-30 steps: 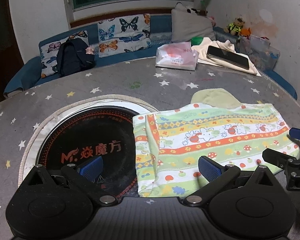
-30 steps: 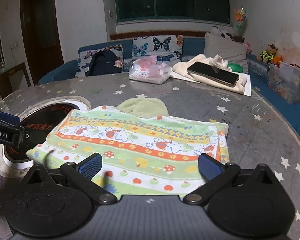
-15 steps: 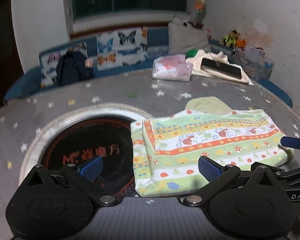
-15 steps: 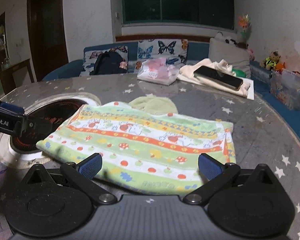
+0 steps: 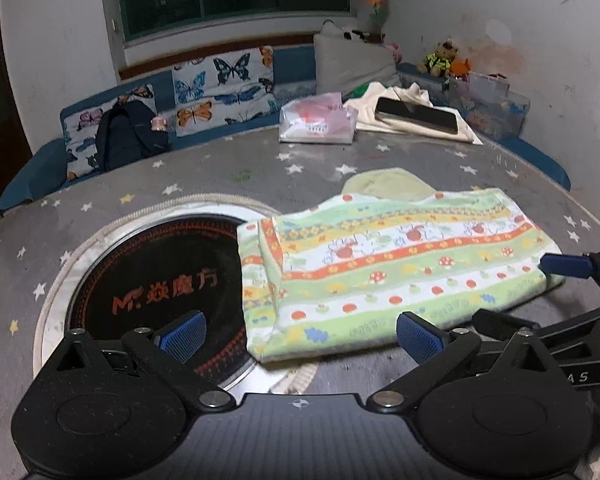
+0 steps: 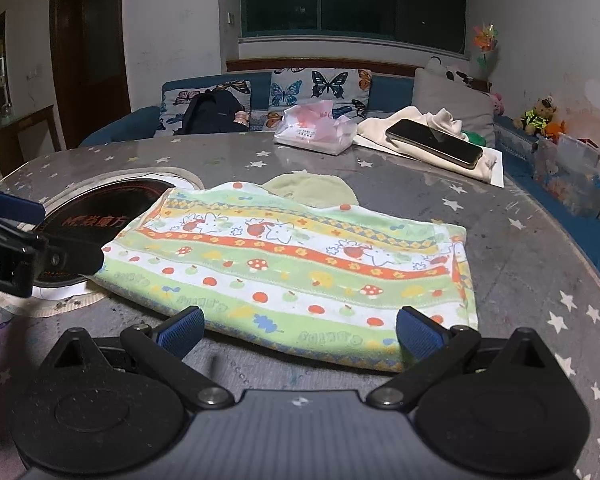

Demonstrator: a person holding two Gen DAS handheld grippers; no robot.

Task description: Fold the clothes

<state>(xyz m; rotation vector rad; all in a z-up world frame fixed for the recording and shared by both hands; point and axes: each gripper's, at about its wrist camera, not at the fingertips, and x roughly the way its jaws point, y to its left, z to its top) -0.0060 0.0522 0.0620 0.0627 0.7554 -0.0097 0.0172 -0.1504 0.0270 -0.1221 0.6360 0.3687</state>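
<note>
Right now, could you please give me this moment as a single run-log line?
garment: striped printed cloth folded flat on table | left gripper: jaws open, empty | right gripper: jaws open, empty

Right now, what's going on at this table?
A person with two handheld grippers is folding clothes. The striped, mushroom-print green garment lies folded on the grey star-patterned table, partly over the round black cooktop. The left gripper and right gripper are both open, holding nothing.

pale green cloth: mostly hidden beneath patterned garment. right gripper: cut off at frame edge. bin contents: indistinct.
</note>
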